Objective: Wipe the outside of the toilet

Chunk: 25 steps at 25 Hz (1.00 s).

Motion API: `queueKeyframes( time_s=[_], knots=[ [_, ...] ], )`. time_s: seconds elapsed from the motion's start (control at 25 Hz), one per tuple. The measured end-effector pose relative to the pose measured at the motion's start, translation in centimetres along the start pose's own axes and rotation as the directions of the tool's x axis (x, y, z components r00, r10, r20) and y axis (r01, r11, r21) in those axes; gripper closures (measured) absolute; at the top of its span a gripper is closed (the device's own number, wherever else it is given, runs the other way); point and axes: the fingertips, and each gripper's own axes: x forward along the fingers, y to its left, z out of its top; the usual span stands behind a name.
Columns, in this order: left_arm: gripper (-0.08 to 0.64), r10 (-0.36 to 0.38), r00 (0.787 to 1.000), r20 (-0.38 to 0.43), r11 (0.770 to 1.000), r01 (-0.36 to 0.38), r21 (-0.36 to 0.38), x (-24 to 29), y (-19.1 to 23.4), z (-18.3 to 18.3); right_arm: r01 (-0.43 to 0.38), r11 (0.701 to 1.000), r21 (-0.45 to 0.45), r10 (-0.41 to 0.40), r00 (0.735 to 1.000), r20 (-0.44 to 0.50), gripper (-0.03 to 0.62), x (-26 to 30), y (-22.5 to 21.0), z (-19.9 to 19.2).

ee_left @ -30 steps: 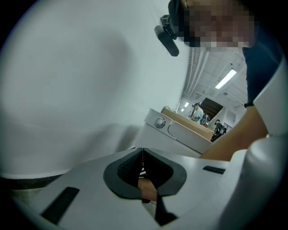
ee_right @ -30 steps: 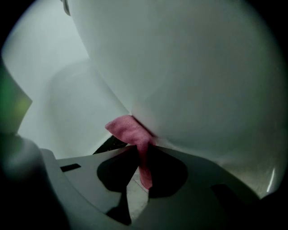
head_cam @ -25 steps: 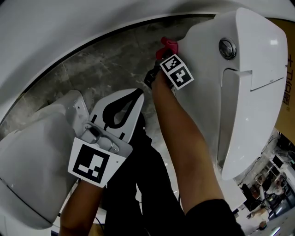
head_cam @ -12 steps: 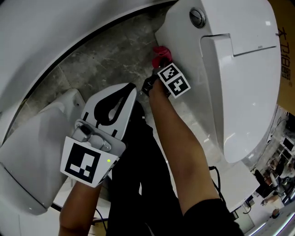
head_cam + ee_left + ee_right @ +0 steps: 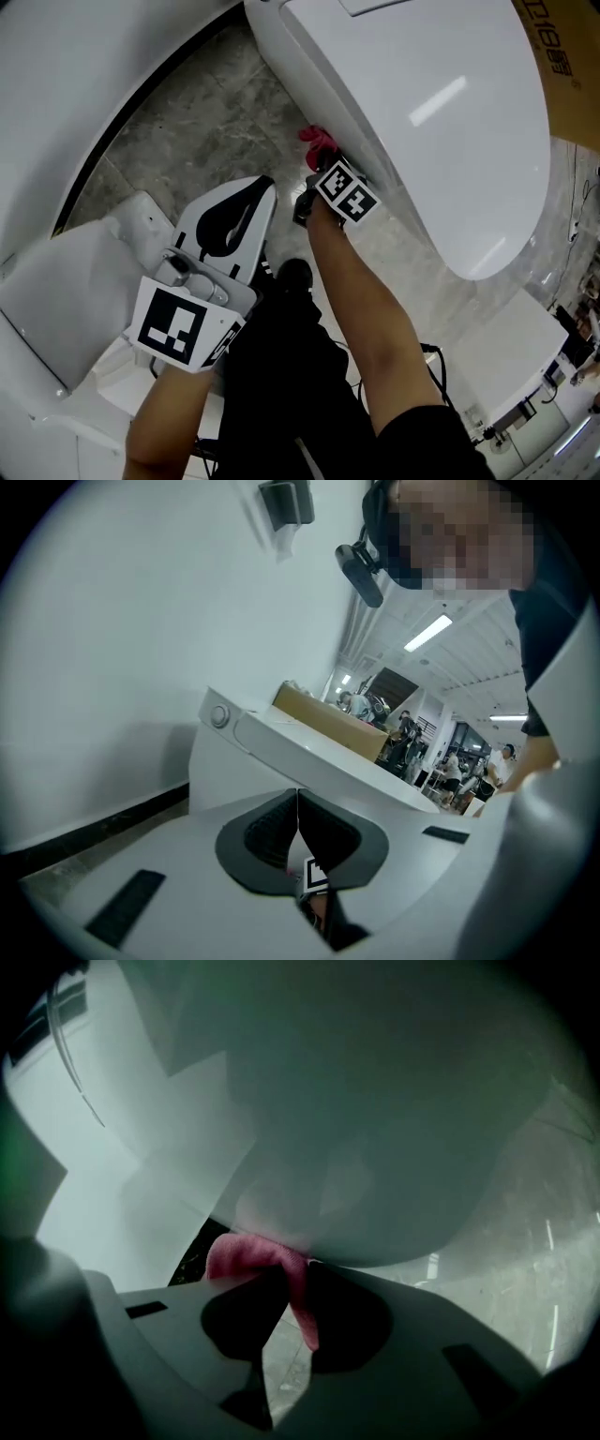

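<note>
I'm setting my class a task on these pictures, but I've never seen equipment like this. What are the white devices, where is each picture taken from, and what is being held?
There is no robot here: a person holds a two-jaw gripper in each hand. The head view comes from a camera on the person's head, looking steeply down over both forearms. The other two pictures come from cameras riding on the grippers, each looking along its own jaws. The black-and-white squares are markers that belong to the grippers. The right gripper is shut on a pink cloth, which is held against the outer side of the white toilet, above the grey stone floor. The left gripper is shut with nothing between its jaws and is held away from the toilet.
</note>
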Motion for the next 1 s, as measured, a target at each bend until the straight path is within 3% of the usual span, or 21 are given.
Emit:
queueKeyframes(
  time_s=[0.24,0.52,0.64,0.8,1.0],
  knots=[
    [0.545,-0.018,1.0,0.006,1.0,0.018,0.026,1.4,-4.4,-2.0,-0.004,1.0,0.002,0.004,1.0,0.0,0.506,-2.9,-5.1,-0.4],
    [0.545,-0.016,0.999,-0.047,1.0,0.017,0.006,1.2,-7.5,-6.5,0.097,0.995,0.023,-0.096,0.995,-0.005,0.506,-6.8,-15.7,-1.9],
    [0.545,-0.023,0.999,-0.048,1.0,0.023,-0.002,1.7,-8.4,-6.9,0.174,0.985,0.019,-0.174,0.985,0.002,0.512,-8.5,-19.7,-1.4],
    [0.545,-0.026,0.999,-0.021,1.0,0.026,0.003,2.0,-9.2,-5.5,0.3,0.95,0.085,-0.304,0.952,0.032,0.518,-12.9,-25.8,0.1],
    [0.545,-0.007,1.0,-0.008,1.0,0.006,-0.02,1.2,-9.5,-3.8,0.289,0.956,-0.049,-0.291,0.956,-0.04,0.518,-19.3,-26.1,-0.4]
  ],
)
